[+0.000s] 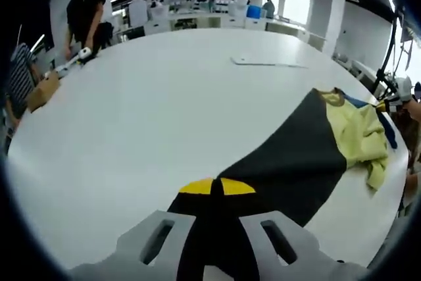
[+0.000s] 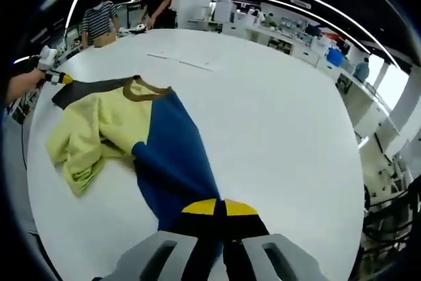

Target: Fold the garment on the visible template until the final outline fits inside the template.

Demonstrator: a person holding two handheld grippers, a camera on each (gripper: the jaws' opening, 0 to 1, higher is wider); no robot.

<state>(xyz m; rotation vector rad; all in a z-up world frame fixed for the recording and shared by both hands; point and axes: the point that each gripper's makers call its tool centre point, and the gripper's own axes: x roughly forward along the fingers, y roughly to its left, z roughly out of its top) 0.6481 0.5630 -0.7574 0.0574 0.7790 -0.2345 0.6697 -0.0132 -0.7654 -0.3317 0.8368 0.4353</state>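
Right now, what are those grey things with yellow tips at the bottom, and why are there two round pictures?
Those are tongs. A person holds one pair in each hand, and a little camera rides on each, so you get two pictures of the same moment.

In the left gripper view, the left tongs pinch the black part of a garment lying on a big white table.

In the right gripper view, the right tongs pinch its blue part. It is the same garment: black, blue and yellow, partly bunched up.

Near the table's far side lies a flat pale sheet. People stand behind the table.
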